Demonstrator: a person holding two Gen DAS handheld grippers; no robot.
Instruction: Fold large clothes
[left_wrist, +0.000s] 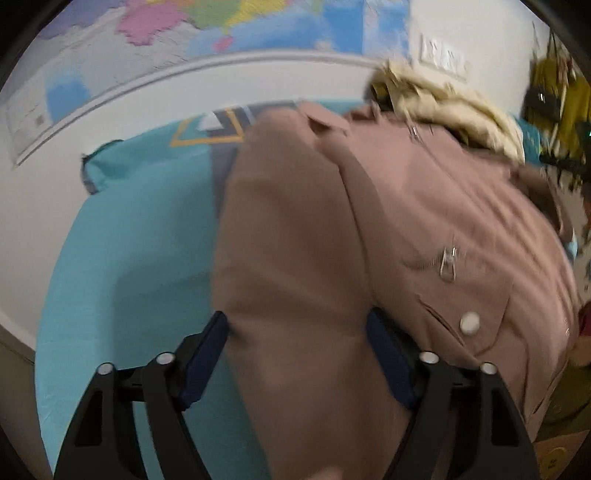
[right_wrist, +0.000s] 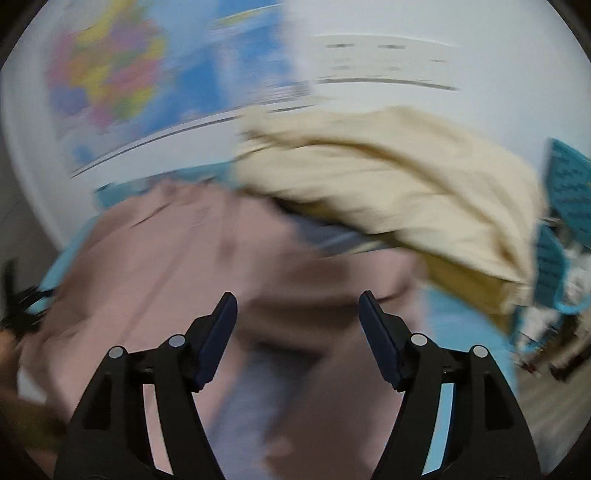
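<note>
A dusty pink coat (left_wrist: 388, 221) with a cream fur hood (left_wrist: 450, 107) lies on a turquoise bed sheet (left_wrist: 140, 240). It has a metal zipper pull (left_wrist: 448, 262) and a white snap button (left_wrist: 470, 322). My left gripper (left_wrist: 297, 325) is open, its jaws wide apart, with a bulge of the coat's side between its fingers. In the blurred right wrist view the coat (right_wrist: 166, 258) and its cream hood (right_wrist: 399, 184) show. My right gripper (right_wrist: 298, 306) is open and empty just above the pink fabric.
A coloured world map (left_wrist: 221, 22) hangs on the white wall behind the bed. A turquoise pillow (left_wrist: 110, 162) lies at the bed's far left. Yellow-green clutter (left_wrist: 557, 99) stands at the right. Turquoise printed fabric (right_wrist: 569, 192) shows at the right edge.
</note>
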